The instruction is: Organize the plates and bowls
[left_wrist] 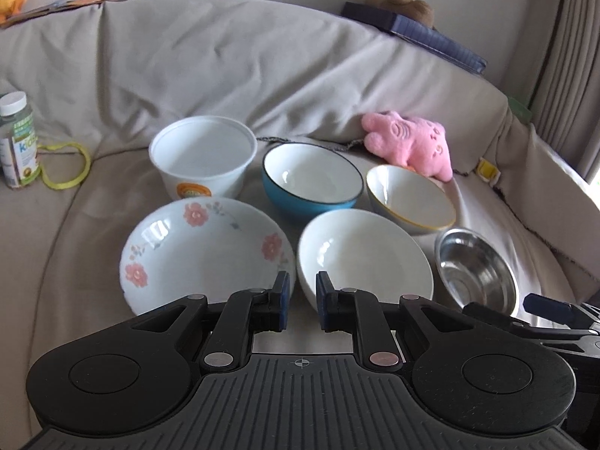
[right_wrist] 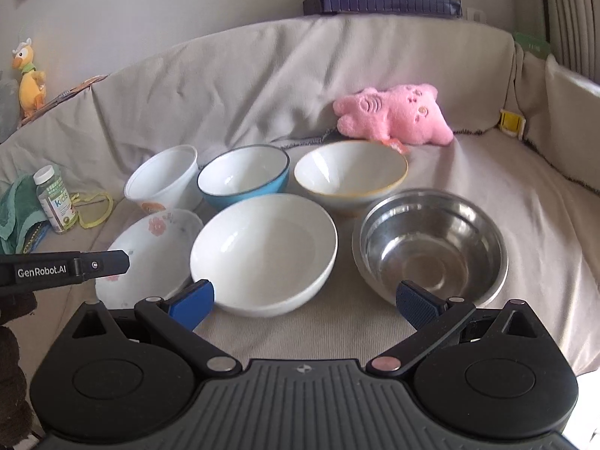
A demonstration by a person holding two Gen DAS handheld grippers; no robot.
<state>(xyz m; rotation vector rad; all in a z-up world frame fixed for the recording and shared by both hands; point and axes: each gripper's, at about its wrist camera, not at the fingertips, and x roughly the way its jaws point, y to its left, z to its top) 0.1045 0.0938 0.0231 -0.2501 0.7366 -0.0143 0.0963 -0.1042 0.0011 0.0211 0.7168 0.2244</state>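
Observation:
Six dishes sit in two rows on a beige-covered sofa seat. The front row holds a floral plate point(left_wrist: 206, 251) point(right_wrist: 150, 251), a white bowl point(left_wrist: 363, 258) point(right_wrist: 262, 251) and a steel bowl point(left_wrist: 474, 270) point(right_wrist: 429, 243). Behind them stand a white plastic bowl point(left_wrist: 204, 157) point(right_wrist: 165, 180), a blue bowl point(left_wrist: 311, 183) point(right_wrist: 243, 180) and a yellow-rimmed bowl point(left_wrist: 410, 198) point(right_wrist: 350, 176). My left gripper point(left_wrist: 302, 296) hovers shut and empty before the gap between floral plate and white bowl. The right gripper point(right_wrist: 303, 300) stands wide open, empty, in front of the white and steel bowls.
A pink plush toy point(left_wrist: 408, 142) point(right_wrist: 393, 114) lies against the sofa back behind the bowls. At the left are a vitamin bottle point(left_wrist: 17, 142) point(right_wrist: 54, 198), a yellow loop point(left_wrist: 71, 165) and a green cloth point(right_wrist: 17, 210). The sofa arm rises at the right.

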